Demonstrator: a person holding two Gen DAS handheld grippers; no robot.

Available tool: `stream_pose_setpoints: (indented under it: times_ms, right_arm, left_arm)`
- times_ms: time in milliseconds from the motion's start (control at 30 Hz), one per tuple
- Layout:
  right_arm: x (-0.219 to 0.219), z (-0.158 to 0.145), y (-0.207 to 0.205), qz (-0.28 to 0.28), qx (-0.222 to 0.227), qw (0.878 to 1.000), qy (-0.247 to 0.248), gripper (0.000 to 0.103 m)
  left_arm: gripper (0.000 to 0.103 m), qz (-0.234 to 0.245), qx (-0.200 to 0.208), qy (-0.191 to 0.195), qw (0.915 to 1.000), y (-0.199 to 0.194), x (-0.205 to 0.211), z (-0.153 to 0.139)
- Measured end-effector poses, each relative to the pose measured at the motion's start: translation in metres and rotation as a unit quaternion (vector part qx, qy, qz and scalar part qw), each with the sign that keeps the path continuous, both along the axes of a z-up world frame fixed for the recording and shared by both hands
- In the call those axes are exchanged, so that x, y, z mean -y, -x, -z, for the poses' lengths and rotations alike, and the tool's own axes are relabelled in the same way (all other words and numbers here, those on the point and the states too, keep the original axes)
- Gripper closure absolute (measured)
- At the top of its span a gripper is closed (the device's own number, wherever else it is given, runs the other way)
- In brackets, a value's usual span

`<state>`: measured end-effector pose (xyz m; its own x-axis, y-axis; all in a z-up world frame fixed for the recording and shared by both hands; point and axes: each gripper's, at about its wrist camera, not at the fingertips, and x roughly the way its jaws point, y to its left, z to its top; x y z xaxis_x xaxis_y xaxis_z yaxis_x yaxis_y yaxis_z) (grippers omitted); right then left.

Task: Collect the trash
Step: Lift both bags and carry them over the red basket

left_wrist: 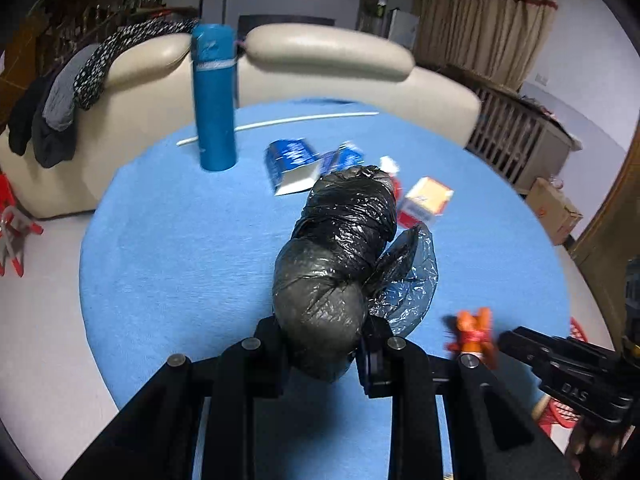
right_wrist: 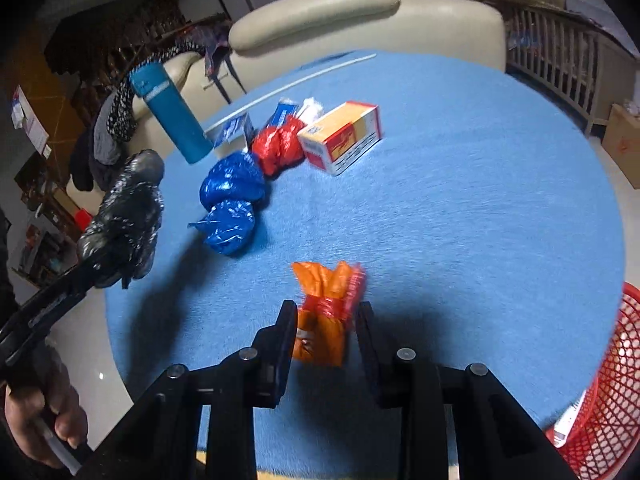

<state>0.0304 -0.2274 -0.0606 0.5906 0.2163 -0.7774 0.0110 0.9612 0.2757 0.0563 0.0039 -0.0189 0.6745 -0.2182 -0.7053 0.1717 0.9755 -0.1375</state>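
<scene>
A knotted black trash bag [left_wrist: 340, 240] hangs above the round blue table [left_wrist: 180, 260], and my left gripper [left_wrist: 324, 332] is shut on its lower end. From the right wrist view the same black bag [right_wrist: 128, 208] is lifted at the table's left edge, held by the left gripper [right_wrist: 100, 264] in a person's hand. My right gripper [right_wrist: 326, 316] is shut on a small orange bag [right_wrist: 326, 300] tied with red, held just above the table. The orange bag [left_wrist: 472, 328] and right gripper [left_wrist: 508, 340] also show low right in the left wrist view.
On the table lie a blue bag [right_wrist: 232, 200], a red bag [right_wrist: 280, 148], an orange-and-white box [right_wrist: 344, 136], blue cartons [left_wrist: 292, 164], a tall blue bottle [right_wrist: 172, 116] and a white stick [right_wrist: 288, 84]. A red mesh basket [right_wrist: 600, 400] stands low right. A cream sofa [left_wrist: 320, 48] lies behind.
</scene>
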Motion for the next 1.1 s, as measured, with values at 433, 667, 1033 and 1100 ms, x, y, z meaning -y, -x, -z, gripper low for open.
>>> stream_pose_setpoints:
  times_ms: [433,667,1033,1100]
  right_arm:
    - [0.069,-0.05,0.059,0.082,0.075,0.993,-0.033,0.072]
    - [0.093,-0.048,0.064,0.098,0.065,0.991,-0.057,0.07]
    - [0.02,-0.013,0.009,0.026,0.011,0.999,-0.022,0.02]
    - [0.005,-0.01,-0.004,0.02,0.01,1.0,-0.003,0.034]
  left_arm:
    - [0.075,0.058,0.06,0.002,0.9965,0.047,0.047,-0.043]
    - [0.075,0.067,0.066,-0.005,0.9956,0.049,0.059,-0.043]
    - [0.075,0.023,0.043,-0.003,0.9988,0.046,0.032,-0.019]
    - [0.075,0.016,0.043,-0.001,0.9989,0.047,0.024,-0.018]
